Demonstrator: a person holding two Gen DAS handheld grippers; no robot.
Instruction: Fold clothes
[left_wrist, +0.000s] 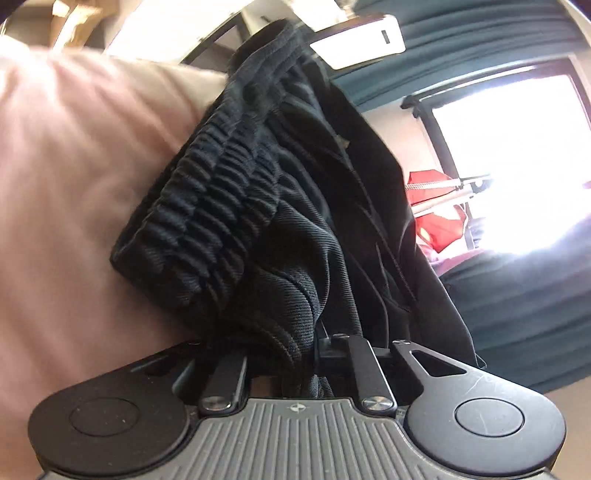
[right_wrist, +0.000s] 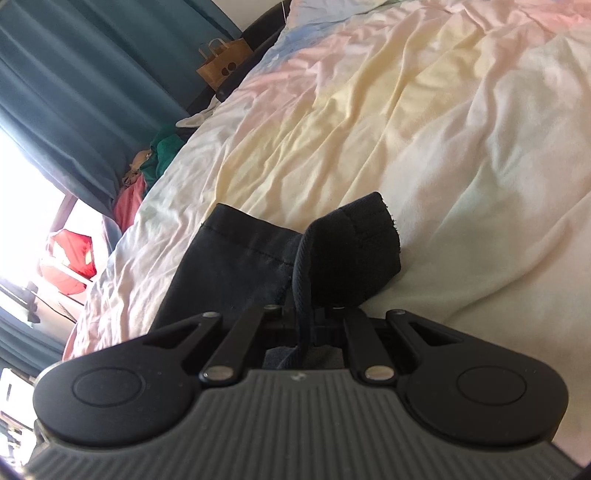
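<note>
Left wrist view, left to right: pink bedding (left_wrist: 66, 192) filled the left side, blurred. Next, black pants (left_wrist: 266, 206) bunched up the middle of the frame, ribbed elastic waistband (left_wrist: 207, 206) on the left edge resting against the pink bedding, smoother fabric hanging to the right. The left gripper (left_wrist: 317, 343) was clamped on that fabric, which ran down between the closed jaws into the mechanism. Above the pants, a white rectangular object (left_wrist: 358, 40), too blurred to identify. Further right, teal curtain (left_wrist: 480, 33), a blown-out window (left_wrist: 517, 129), something red (left_wrist: 436, 206) by it. Right wrist view, left to right: teal curtain (right_wrist: 74, 74) and bright window (right_wrist: 22, 206) at far left, red item (right_wrist: 70, 258) below, a brown paper bag (right_wrist: 221, 66) and a heap of coloured clothes (right_wrist: 155, 162) beside the bed edge. Wrinkled pastel sheet (right_wrist: 406, 129) covered the bed across the centre and right. Black pant leg (right_wrist: 236, 266) lay on the sheet, hem stitched; a second folded-over hem end (right_wrist: 354, 243) stood up just right of it. The right gripper (right_wrist: 306, 314) had its jaws pinched shut on a ridge of that black fabric.
</note>
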